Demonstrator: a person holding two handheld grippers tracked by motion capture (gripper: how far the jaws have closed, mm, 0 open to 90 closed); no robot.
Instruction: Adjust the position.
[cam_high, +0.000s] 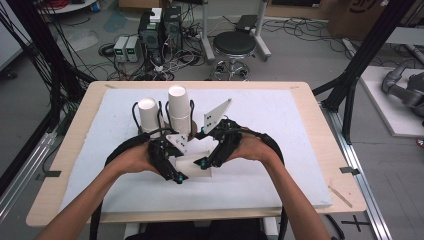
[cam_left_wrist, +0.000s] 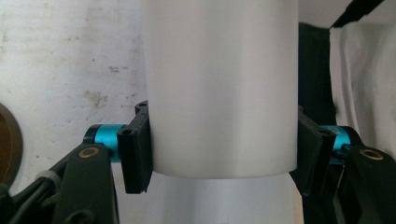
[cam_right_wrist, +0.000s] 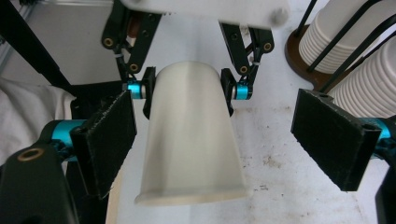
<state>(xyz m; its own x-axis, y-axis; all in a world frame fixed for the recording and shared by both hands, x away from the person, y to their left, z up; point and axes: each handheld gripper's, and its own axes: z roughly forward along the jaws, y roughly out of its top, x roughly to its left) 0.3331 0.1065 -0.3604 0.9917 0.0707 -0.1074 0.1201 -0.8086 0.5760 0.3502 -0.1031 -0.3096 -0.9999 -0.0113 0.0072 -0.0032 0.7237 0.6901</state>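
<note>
Cup (cam_right_wrist: 191, 135) lies sideways just above the white mat (cam_high: 280, 150), pinched by my left gripper (cam_left_wrist: 223, 154) — light, thin-walled, easily crushed — so my right gripper (cam_right_wrist: 224, 140), jaws wide around it, should close gently near the stiffer rim.

The white paper cup (cam_right_wrist: 191, 140) in the middle of the right gripper view looks smooth and matt. The black gripper pads (cam_right_wrist: 109, 140) beside it look rough and grainy, on shiny blue metal pins (cam_right_wrist: 63, 130). The white table cover (cam_left_wrist: 70, 70) looks soft, dull and stained. The light wooden table (cam_high: 320, 145) edge is smooth.
</note>
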